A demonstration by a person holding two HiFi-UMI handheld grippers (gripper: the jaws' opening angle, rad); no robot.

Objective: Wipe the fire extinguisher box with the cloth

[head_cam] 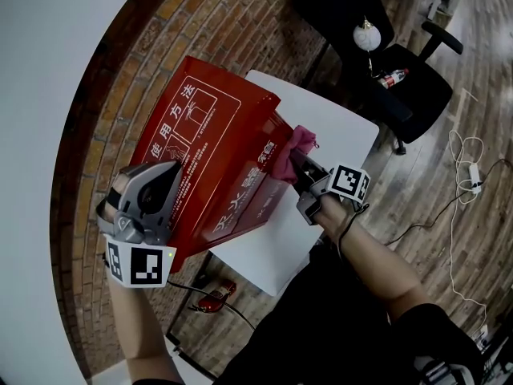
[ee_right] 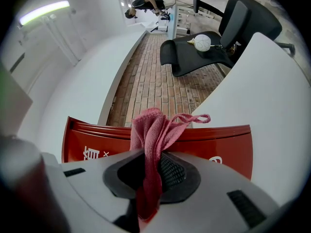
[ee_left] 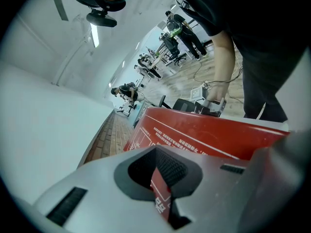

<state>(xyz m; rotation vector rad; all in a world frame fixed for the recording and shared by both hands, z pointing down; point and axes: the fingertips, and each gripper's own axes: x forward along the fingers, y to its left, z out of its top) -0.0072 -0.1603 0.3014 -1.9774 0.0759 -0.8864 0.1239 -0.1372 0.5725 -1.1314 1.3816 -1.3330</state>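
Head view | left gripper [head_cam: 163, 184] is clamping fire extinguisher box [head_cam: 210, 147] at tabletop [head_cam: 337, 123] left edge | right gripper [head_cam: 298, 165] is pinching cloth [head_cam: 290, 149] at box rim | step: wiping, probably | next: sweeping along panel, steady contact

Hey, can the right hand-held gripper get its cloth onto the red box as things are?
Probably yes. The right hand-held gripper pinches the cloth right beside the red box, with nothing between; the left hand-held gripper clamps its edge.
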